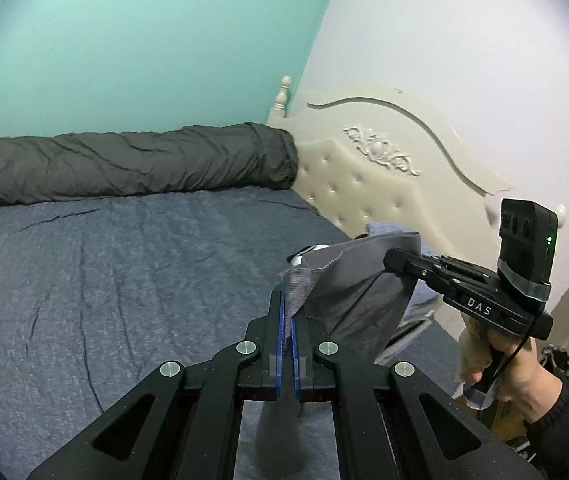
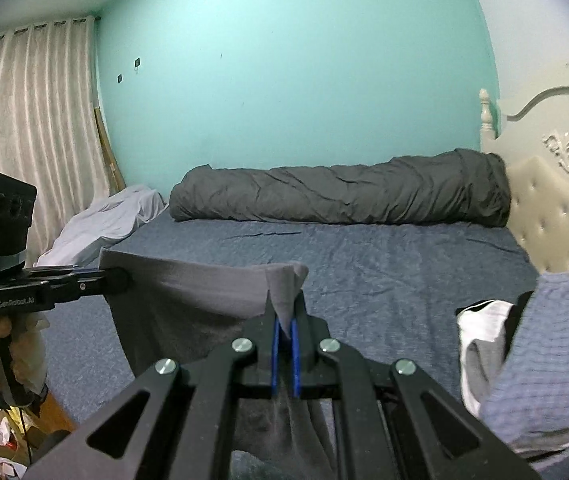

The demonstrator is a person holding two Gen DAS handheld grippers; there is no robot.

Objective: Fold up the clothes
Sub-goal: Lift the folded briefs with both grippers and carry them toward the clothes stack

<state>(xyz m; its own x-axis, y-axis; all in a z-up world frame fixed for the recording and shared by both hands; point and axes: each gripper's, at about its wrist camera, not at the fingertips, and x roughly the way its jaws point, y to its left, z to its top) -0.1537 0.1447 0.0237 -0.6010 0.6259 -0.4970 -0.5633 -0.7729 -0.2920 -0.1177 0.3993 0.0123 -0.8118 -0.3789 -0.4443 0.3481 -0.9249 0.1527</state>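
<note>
Left wrist view: left claw (image 1: 287, 312) clamped on grey garment (image 1: 358, 280), edge stretched toward 2 o'clock to right claw (image 1: 391, 261), likewise pinching; held aloft over bed (image 1: 124, 272), likely for spreading.

Right wrist view: right claw (image 2: 284, 320) clamps a corner; garment (image 2: 204, 280) spans to 9 o'clock, taut.

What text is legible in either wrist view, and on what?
"DAS": white letters on the side of the right gripper, seen in the left wrist view.
"GenRobot.AI": faint print on the side of the left gripper, seen in the right wrist view.
No other text shows.
</note>
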